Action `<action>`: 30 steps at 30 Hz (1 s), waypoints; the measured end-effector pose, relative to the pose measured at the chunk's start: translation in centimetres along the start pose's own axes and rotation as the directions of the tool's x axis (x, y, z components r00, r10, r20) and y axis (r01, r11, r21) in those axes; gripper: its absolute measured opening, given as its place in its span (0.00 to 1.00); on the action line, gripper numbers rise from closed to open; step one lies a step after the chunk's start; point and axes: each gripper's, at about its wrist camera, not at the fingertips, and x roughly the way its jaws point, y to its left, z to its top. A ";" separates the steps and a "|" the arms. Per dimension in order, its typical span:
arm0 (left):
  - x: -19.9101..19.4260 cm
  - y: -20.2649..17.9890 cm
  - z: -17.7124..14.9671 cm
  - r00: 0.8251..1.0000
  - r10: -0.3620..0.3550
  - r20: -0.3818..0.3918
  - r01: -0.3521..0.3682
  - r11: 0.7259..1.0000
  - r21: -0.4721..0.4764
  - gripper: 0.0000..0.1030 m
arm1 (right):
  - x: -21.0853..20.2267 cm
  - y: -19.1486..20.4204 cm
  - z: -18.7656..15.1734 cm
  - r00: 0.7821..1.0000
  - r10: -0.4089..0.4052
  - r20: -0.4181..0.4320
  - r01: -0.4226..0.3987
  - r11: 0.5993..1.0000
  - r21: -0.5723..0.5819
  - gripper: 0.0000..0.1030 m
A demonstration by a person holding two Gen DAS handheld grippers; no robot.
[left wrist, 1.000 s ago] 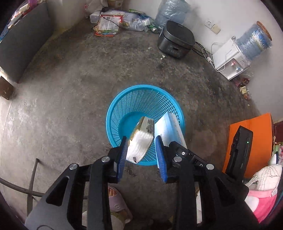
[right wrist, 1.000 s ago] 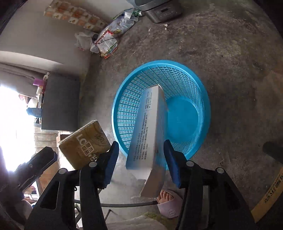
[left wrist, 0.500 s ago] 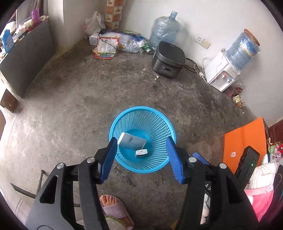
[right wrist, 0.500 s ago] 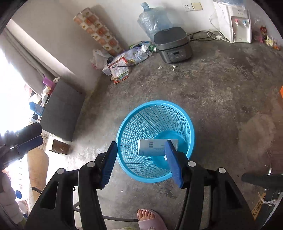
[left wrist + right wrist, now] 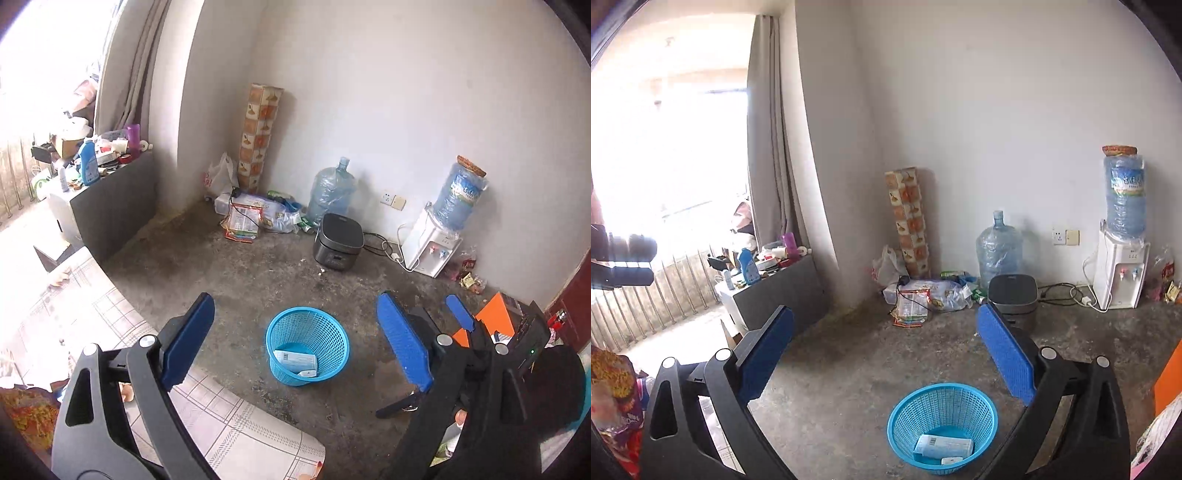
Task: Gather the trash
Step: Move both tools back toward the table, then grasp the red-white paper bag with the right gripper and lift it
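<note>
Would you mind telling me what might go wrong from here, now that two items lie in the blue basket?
1. The light blue plastic mesh basket stands free on the bare concrete floor, so a careless reach might tip it, spilling the white carton.
2. Cables trail beside the black rice cooker; grabbing nearby wrappers could snag them.
3. Both the left gripper and right gripper are opening, empty.

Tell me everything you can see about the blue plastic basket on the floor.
The round blue plastic mesh basket stands upright on the bare grey concrete floor, its lattice walls flaring to an open rim. Inside lie a white-and-blue flat box and a smaller white packet. Nothing else touches it.
</note>
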 end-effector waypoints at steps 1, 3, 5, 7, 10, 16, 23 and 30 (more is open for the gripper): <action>-2.2 0.8 -0.4 0.999 0.016 0.034 -0.016 1.000 -0.017 0.86 | -0.7 0.8 0.5 1.000 0.013 0.014 -0.012 1.000 -0.018 0.94; -6.7 2.6 -1.4 0.994 0.053 0.100 -0.047 0.997 -0.064 0.88 | -1.6 2.5 1.2 0.998 0.061 0.008 -0.060 0.997 -0.047 0.94; -11.0 4.2 -2.8 0.981 0.118 0.155 -0.101 0.988 -0.115 0.89 | -2.4 3.9 1.7 0.993 0.119 -0.012 -0.119 0.991 -0.061 0.94; -15.1 5.8 -4.6 0.957 0.198 0.212 -0.165 0.973 -0.162 0.89 | -3.5 5.2 1.9 0.984 0.179 -0.010 -0.180 0.981 -0.069 0.94; -20.9 8.0 -7.8 0.903 0.338 0.265 -0.276 0.929 -0.244 0.90 | -5.0 7.6 1.9 0.963 0.269 -0.019 -0.270 0.960 -0.079 0.94; -27.7 12.7 -15.7 0.842 0.490 0.227 -0.384 0.839 -0.385 0.90 | -5.9 13.0 0.8 0.864 0.484 -0.142 -0.497 0.865 -0.077 0.94; -28.2 16.1 -24.8 0.850 0.520 0.084 -0.407 0.750 -0.521 0.90 | -5.7 19.3 -2.6 0.668 0.655 -0.354 -0.693 0.721 0.025 0.75; -25.7 18.2 -30.0 0.908 0.415 0.058 -0.282 0.707 -0.648 0.42 | -6.0 27.1 -11.3 0.297 0.694 -0.656 -0.839 0.518 0.167 0.41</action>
